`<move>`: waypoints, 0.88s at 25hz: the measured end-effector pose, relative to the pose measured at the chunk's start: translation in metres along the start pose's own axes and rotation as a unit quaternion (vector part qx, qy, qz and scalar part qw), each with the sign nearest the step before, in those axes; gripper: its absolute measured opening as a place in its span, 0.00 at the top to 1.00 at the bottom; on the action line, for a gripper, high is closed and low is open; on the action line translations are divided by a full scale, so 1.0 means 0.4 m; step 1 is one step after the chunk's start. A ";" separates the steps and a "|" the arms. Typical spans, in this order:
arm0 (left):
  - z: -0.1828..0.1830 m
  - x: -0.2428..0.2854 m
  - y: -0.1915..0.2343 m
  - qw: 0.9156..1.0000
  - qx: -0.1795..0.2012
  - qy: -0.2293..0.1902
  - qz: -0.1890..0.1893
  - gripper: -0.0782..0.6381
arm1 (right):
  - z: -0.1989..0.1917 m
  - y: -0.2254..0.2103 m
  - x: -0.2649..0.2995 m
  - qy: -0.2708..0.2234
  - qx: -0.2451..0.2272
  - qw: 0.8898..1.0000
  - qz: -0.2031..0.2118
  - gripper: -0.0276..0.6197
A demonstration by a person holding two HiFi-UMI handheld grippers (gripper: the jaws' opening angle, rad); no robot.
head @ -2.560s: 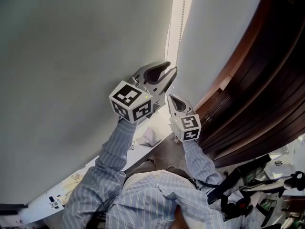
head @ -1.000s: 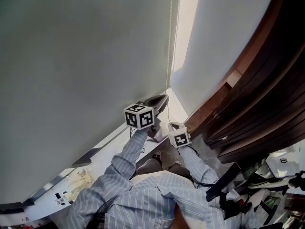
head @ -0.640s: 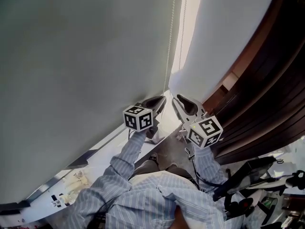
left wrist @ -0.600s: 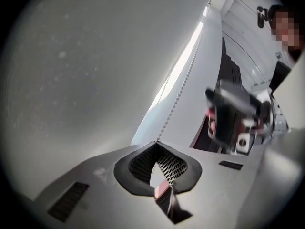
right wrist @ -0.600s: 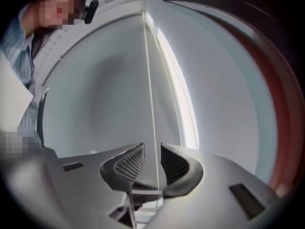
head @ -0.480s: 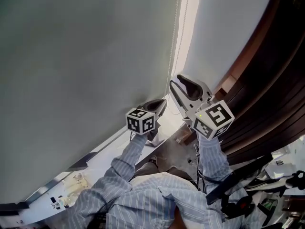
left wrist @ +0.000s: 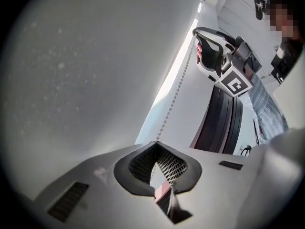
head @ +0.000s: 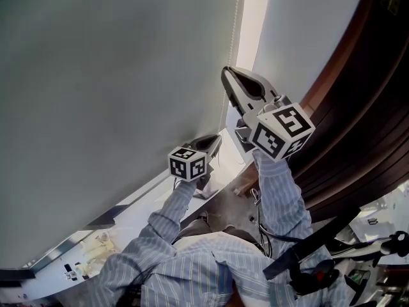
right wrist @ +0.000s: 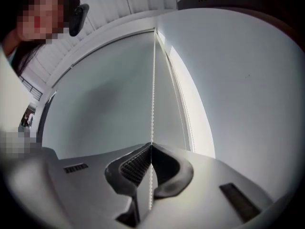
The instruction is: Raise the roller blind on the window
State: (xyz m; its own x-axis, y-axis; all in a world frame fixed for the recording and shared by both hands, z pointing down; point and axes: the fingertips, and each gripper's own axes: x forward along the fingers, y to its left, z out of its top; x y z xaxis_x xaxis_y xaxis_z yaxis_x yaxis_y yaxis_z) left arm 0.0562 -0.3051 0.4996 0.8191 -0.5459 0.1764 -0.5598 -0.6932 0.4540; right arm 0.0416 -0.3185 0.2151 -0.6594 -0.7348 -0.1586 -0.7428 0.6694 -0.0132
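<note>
Grey roller blind (head: 96,107) fills the head view, one bead chain (head: 239,11) at its edge. Left gripper view: left gripper (left wrist: 156,144) clamped on that chain. Right gripper view: right gripper (right wrist: 151,145), just closed, pinches it higher up

Grey roller blind (head: 96,75), white bead chain (right wrist: 153,80), blue-striped sleeve (head: 281,197), black-and-white marker cube (head: 281,132), dark brown panelling (head: 358,107)

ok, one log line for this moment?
left gripper: shut on bead chain, low | right gripper: just closed on bead chain, higher | roller blind: down
</note>
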 end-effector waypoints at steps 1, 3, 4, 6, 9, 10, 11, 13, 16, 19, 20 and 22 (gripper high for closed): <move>-0.001 0.001 -0.002 1.000 0.000 0.000 -0.001 0.88 | -0.001 -0.002 0.001 -0.005 0.010 1.000 0.001 0.95; -0.006 0.002 -0.004 1.000 -0.003 0.000 -0.002 0.88 | -0.004 -0.011 -0.004 -0.019 -0.002 1.000 -0.023 0.95; -0.011 0.001 -0.005 1.000 -0.004 -0.001 -0.002 0.88 | -0.009 -0.015 -0.009 -0.024 -0.025 0.998 -0.043 0.95; -0.035 -0.001 -0.003 1.000 -0.008 0.007 -0.002 0.88 | -0.031 -0.011 -0.017 -0.019 -0.059 0.996 -0.069 0.95; -0.112 0.005 0.022 0.999 -0.005 0.050 0.011 0.88 | -0.115 -0.006 -0.020 0.012 -0.033 0.997 -0.069 0.95; -0.153 0.006 0.037 0.997 -0.008 0.072 0.019 0.88 | -0.159 -0.009 -0.023 0.029 -0.031 0.996 -0.075 0.95; -0.202 0.005 0.055 0.995 -0.018 0.095 0.027 0.88 | -0.209 -0.012 -0.030 0.049 -0.033 0.995 -0.085 0.95; -0.317 -0.005 0.095 0.988 -0.051 0.140 0.039 0.88 | -0.314 -0.011 -0.051 0.089 -0.029 0.990 -0.103 0.95; -0.463 -0.043 0.143 0.976 -0.069 0.199 0.052 0.88 | -0.472 -0.003 -0.092 0.139 -0.007 0.983 -0.119 0.95; -0.506 -0.070 0.155 0.975 -0.035 0.214 0.052 0.88 | -0.546 -0.011 -0.107 0.159 0.004 0.978 -0.132 0.95; -0.494 -0.074 0.150 0.977 -0.018 0.205 0.050 0.88 | -0.561 -0.018 -0.104 0.164 0.008 0.978 -0.131 0.95; -0.432 -0.086 0.125 0.983 0.022 0.175 0.047 0.88 | -0.596 -0.028 -0.096 0.180 0.010 0.976 -0.120 0.95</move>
State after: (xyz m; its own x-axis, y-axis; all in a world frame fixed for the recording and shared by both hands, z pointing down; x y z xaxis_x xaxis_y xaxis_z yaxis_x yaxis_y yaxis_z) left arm 0.0216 -0.2396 0.6671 0.7525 -0.4188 0.5083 -0.6335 -0.6713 0.3846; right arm 0.0477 -0.3238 0.4567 -0.4669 -0.8596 0.2077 -0.8812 0.4720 -0.0275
